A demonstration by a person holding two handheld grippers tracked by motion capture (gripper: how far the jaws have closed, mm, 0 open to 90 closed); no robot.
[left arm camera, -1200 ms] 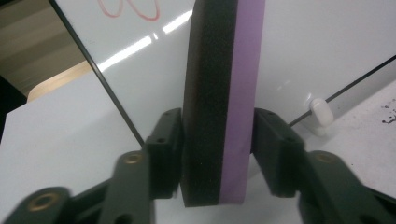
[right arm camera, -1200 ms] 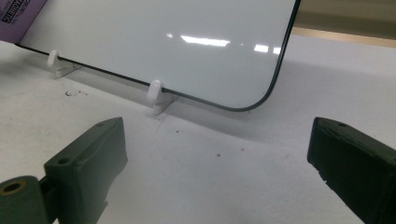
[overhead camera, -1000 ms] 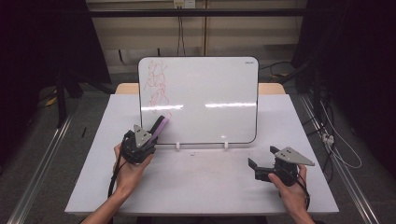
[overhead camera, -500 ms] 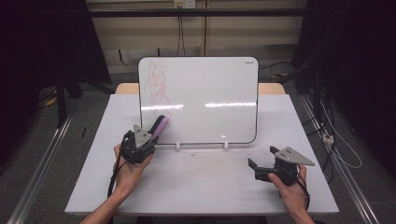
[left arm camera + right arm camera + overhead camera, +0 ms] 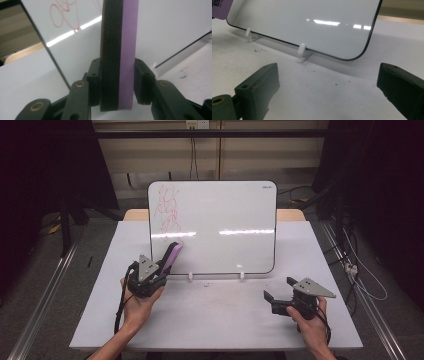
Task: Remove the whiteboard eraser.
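A whiteboard (image 5: 225, 225) stands upright on two small white feet at the middle of the table, with red scribbles (image 5: 169, 210) in its upper left part. My left gripper (image 5: 161, 266) is shut on a purple eraser (image 5: 173, 256) with a black foam face (image 5: 110, 57). The eraser points up toward the board's lower left area, just below the scribbles. Between the jaws the purple back (image 5: 127, 57) shows to the right of the foam. My right gripper (image 5: 275, 301) rests on the table at the front right, open with nothing between its jaws (image 5: 327, 92).
The white table (image 5: 215, 320) spreads in front of the board, with small dark specks (image 5: 258, 50) near the board's left foot (image 5: 249, 32). Cables hang over the floor at the right. A metal rail runs along each side of the table.
The left gripper with the eraser has shifted slightly up and toward the board. The right gripper has not moved.
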